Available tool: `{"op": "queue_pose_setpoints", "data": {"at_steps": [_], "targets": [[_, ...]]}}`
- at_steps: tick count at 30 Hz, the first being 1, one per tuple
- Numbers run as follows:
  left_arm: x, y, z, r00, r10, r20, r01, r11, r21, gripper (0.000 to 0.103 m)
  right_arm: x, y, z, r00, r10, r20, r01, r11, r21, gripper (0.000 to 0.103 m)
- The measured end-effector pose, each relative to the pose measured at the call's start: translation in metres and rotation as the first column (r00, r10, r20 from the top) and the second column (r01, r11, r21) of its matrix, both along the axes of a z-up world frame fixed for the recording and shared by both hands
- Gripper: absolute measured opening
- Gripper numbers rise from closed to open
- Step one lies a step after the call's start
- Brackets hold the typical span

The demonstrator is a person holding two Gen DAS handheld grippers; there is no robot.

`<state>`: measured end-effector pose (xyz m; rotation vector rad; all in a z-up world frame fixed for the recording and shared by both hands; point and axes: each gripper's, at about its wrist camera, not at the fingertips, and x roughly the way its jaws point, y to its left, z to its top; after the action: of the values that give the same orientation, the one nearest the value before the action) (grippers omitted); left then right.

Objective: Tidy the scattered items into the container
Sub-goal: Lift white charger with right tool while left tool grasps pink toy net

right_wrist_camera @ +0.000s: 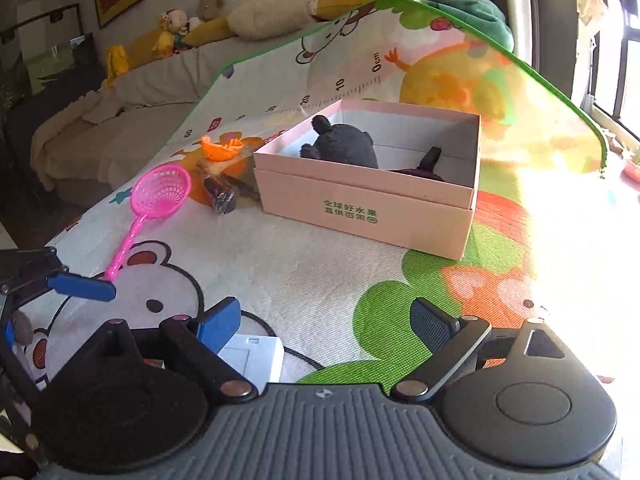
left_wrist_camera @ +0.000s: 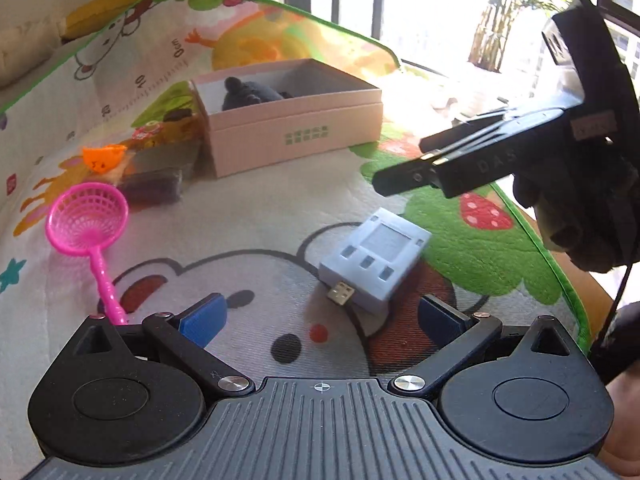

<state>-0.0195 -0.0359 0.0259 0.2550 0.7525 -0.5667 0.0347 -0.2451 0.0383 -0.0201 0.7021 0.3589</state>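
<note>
A pink cardboard box stands on the play mat with a dark plush toy inside. A light blue gadget with a USB plug lies on the mat between my left gripper's open jaws. It shows partly under my right gripper. A pink toy strainer, an orange toy piece and a dark wrapped packet lie left of the box. My right gripper is open and empty, hovering above the gadget.
The cartoon play mat has a green border; its right edge is near the gadget. A sofa with plush toys lies beyond the mat. Bright window light washes out the right side.
</note>
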Motion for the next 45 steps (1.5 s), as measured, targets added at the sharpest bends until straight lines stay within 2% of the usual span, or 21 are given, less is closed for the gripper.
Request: {"op": "queue_pose_setpoints", "data": {"at_steps": [3,6,9,12,14,17,22,25,28,31,36,37,38,40,42,44,45], "targets": [[0.003,-0.020,-0.009,1.000,-0.006,0.024,0.003,0.995,0.103,0.103,0.013,0.000,-0.011,1.000,-0.015,-0.009,0.015,0.999,-0.030,0.092],[0.016,-0.017,-0.008,0.993,0.086,0.084,-0.099,0.980,0.171,0.103,0.018,0.005,-0.021,1.000,-0.012,-0.023,0.010,0.996,-0.088,0.092],[0.033,0.007,0.001,0.966,0.222,0.129,-0.242,0.956,0.168,0.103,0.006,0.009,-0.021,0.997,0.065,-0.028,-0.068,0.994,-0.082,0.092],[0.046,0.033,0.009,0.939,0.321,0.119,-0.336,0.933,0.127,0.103,-0.019,0.023,-0.017,0.982,0.187,-0.023,-0.189,0.980,-0.065,0.092],[0.048,0.048,0.013,0.935,0.342,0.094,-0.350,0.933,0.083,0.103,-0.025,0.029,-0.015,0.982,0.186,-0.019,-0.186,0.981,-0.054,0.093],[0.051,0.060,0.017,0.931,0.356,0.084,-0.361,0.932,0.042,0.103,-0.029,0.039,-0.012,0.982,0.184,-0.046,-0.184,0.983,0.020,0.093],[0.078,0.070,0.017,0.885,0.452,0.112,-0.457,0.889,0.031,0.103,-0.037,0.069,-0.018,0.968,0.242,-0.062,-0.240,0.970,0.045,0.097],[0.103,0.073,0.014,0.856,0.499,0.134,-0.508,0.861,0.036,0.103,-0.042,0.085,-0.028,0.969,0.239,-0.060,-0.240,0.971,-0.013,0.097],[0.129,0.073,0.005,0.839,0.514,0.176,-0.534,0.841,0.089,0.103,-0.047,0.088,-0.031,0.975,0.221,-0.032,-0.223,0.972,-0.069,0.097],[0.145,0.075,-0.003,0.847,0.501,0.177,-0.524,0.844,0.113,0.103,-0.049,0.081,-0.032,0.982,0.185,-0.027,-0.186,0.980,-0.072,0.097],[0.146,0.077,-0.009,0.865,0.478,0.153,-0.494,0.865,0.087,0.101,-0.045,0.072,-0.033,0.986,0.163,-0.029,-0.164,0.986,-0.041,0.100],[0.143,0.077,-0.009,0.867,0.477,0.145,-0.491,0.867,0.082,0.092,-0.045,0.072,-0.033,0.986,0.162,-0.028,-0.163,0.986,-0.039,0.100],[0.140,0.075,-0.009,0.871,0.473,0.135,-0.486,0.870,0.080,0.088,-0.045,0.071,-0.033,0.987,0.159,-0.027,-0.160,0.986,-0.038,0.100],[0.131,0.072,-0.009,0.883,0.453,0.121,-0.463,0.883,0.071,0.088,-0.046,0.069,-0.032,0.990,0.141,-0.022,-0.142,0.989,-0.032,0.100],[0.120,0.066,-0.008,0.897,0.427,0.113,-0.436,0.897,0.067,0.088,-0.046,0.064,-0.030,0.993,0.115,-0.011,-0.115,0.993,-0.025,0.090],[0.107,0.057,-0.007,0.911,0.400,0.100,-0.406,0.912,0.050,0.088,-0.049,0.062,-0.029,0.994,0.112,0.008,-0.112,0.993,-0.042,0.065],[0.101,0.054,-0.006,0.917,0.390,0.088,-0.394,0.919,0.034,0.088,-0.051,0.060,-0.029,0.993,0.115,0.018,-0.113,0.992,-0.056,0.058]]}}
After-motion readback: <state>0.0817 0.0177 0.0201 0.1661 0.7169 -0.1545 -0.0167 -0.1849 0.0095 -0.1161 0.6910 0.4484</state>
